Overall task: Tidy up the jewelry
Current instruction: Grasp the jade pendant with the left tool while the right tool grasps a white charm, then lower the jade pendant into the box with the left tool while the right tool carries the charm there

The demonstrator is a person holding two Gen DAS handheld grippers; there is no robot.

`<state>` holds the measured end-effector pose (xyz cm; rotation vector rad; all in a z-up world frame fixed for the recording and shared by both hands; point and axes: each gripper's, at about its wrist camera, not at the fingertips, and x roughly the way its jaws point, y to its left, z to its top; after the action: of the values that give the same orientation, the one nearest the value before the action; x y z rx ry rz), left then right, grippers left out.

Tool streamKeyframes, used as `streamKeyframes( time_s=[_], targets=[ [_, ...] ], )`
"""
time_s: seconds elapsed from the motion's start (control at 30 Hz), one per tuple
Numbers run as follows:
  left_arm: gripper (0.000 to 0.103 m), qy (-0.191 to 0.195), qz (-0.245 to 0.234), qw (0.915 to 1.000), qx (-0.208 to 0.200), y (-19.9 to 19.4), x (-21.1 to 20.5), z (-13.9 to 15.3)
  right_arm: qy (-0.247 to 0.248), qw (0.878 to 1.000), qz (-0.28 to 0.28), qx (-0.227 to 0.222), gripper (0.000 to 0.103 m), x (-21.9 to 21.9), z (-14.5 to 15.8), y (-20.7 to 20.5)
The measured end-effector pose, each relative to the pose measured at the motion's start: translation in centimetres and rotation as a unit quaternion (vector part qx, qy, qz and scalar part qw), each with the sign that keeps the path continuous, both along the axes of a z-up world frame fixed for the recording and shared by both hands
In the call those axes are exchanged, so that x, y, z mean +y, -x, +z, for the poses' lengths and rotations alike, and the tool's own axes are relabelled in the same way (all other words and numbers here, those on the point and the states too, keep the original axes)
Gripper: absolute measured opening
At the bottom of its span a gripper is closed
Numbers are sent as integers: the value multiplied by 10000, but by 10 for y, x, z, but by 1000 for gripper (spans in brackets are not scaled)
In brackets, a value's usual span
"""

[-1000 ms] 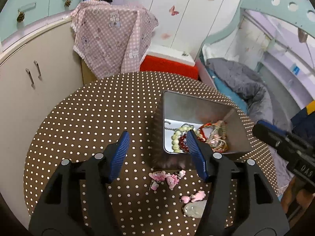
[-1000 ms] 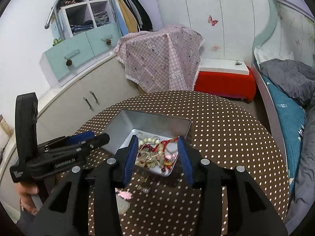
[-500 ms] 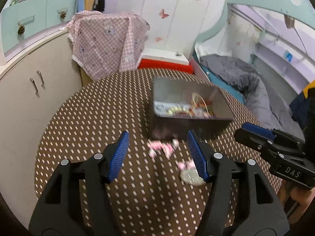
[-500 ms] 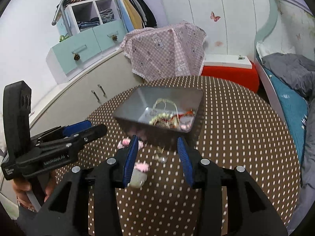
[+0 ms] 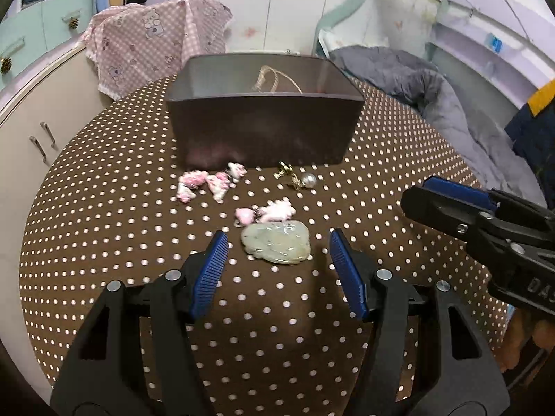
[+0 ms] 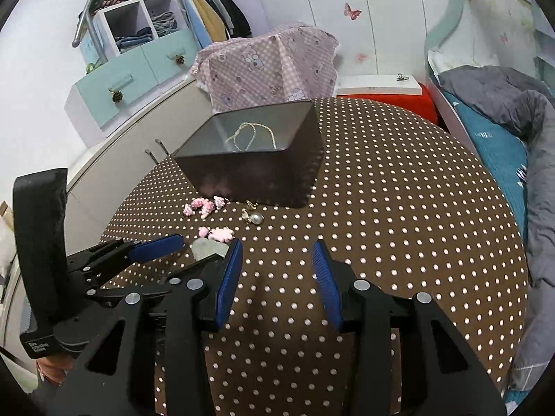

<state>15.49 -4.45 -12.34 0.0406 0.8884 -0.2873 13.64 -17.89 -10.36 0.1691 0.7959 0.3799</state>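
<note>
A grey metal box (image 5: pixel 263 131) (image 6: pixel 256 170) stands on the brown dotted round table (image 5: pixel 104 228) with a pale cord loop (image 5: pixel 274 81) showing inside. In front of it lie pink charms (image 5: pixel 208 183) (image 6: pixel 204 206), a gold pearl earring (image 5: pixel 298 178) (image 6: pixel 253 216), a second pink charm pair (image 5: pixel 267 213) (image 6: pixel 216 233) and a pale green jade pendant (image 5: pixel 277 242) (image 6: pixel 206 248). My left gripper (image 5: pixel 277 253) is open, low, its fingers on either side of the pendant. My right gripper (image 6: pixel 275 256) is open and empty, right of the pendant.
A cream cabinet (image 6: pixel 114 166) runs along the left. A pink checked cloth (image 6: pixel 270 66) covers something behind the table. A red and white box (image 6: pixel 381 93) sits behind, and a bed with grey bedding (image 6: pixel 503 104) is at the right.
Both grippers have pulled back from above the box and dropped low over the table. The left gripper now brackets the jade pendant. The jewelry has not moved.
</note>
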Motion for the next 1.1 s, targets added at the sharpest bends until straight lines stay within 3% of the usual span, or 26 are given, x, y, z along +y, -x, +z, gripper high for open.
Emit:
streamKeyframes(
  time_s=[0.1,0.4,0.67,1.1],
  targets=[
    [42,-249,48,9997,8,-2,-4,-5,2,10000,-4,17,40,0,-1,1],
    [42,141,128,9998,-57,-2,29,8,96,9997,202,129,40,22,-7,-8],
    [42,235,473,9982,-281,0,60,24,308,9979,525,222,40,57,-12,-25],
    [42,340,534,9972,-394,-10,78,36,1143,9897,827,240,40,100,-27,-46]
  ],
)
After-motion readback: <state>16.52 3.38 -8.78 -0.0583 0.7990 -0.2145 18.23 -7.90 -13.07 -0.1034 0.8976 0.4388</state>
